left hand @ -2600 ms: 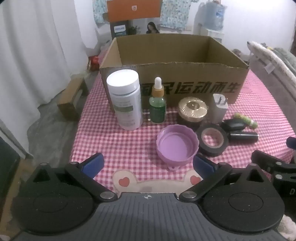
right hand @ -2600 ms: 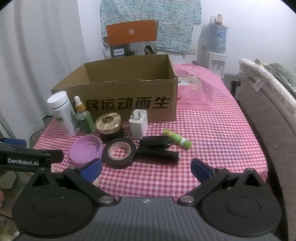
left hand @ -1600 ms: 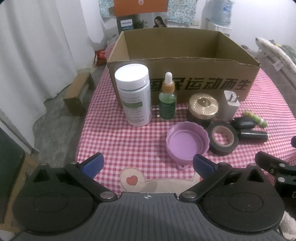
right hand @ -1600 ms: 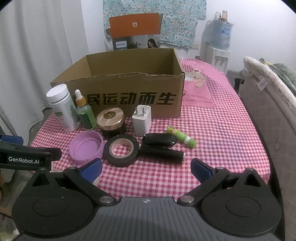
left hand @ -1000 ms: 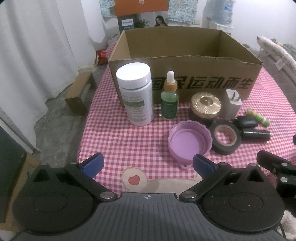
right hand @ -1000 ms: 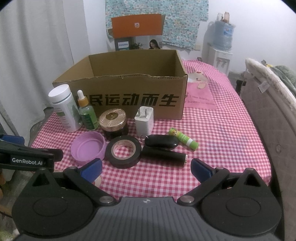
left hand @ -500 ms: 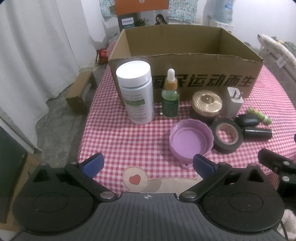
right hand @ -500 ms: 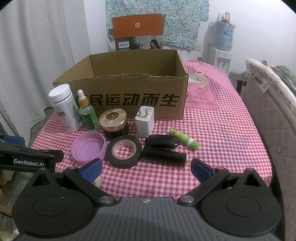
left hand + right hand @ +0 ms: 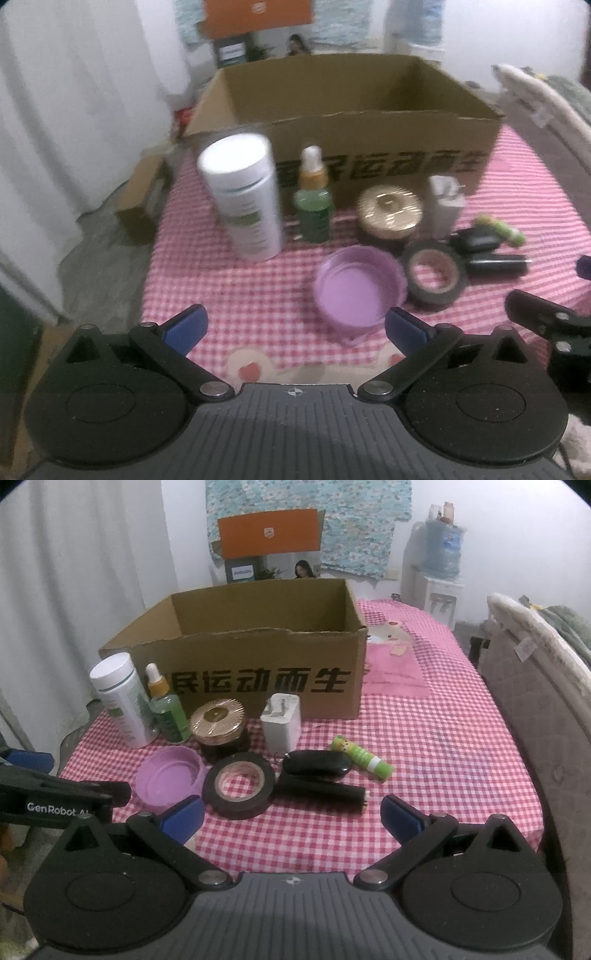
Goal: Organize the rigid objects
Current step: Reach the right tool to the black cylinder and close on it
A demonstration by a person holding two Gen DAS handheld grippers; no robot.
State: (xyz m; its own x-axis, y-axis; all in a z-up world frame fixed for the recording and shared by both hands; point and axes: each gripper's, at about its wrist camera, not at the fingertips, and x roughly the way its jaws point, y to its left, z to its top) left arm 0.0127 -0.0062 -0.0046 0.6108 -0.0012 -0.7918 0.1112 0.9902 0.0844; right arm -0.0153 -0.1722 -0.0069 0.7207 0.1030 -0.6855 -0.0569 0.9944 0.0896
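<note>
Grippers, left (image 9: 293, 326) and right (image 9: 291, 814), both spread and empty: seize white bottle (image 9: 243, 203) squarely mid-body, lift clear, lower into cardboard box (image 9: 258, 646).

Both grippers hang side by side at the near edge, pointing toward the far side. The left gripper (image 9: 294, 329) has its blue-padded fingers (image 9: 185, 328) spread wide, nothing between them. The right gripper (image 9: 292, 820) matches it, jaws wide apart and empty, level with its partner.
</note>
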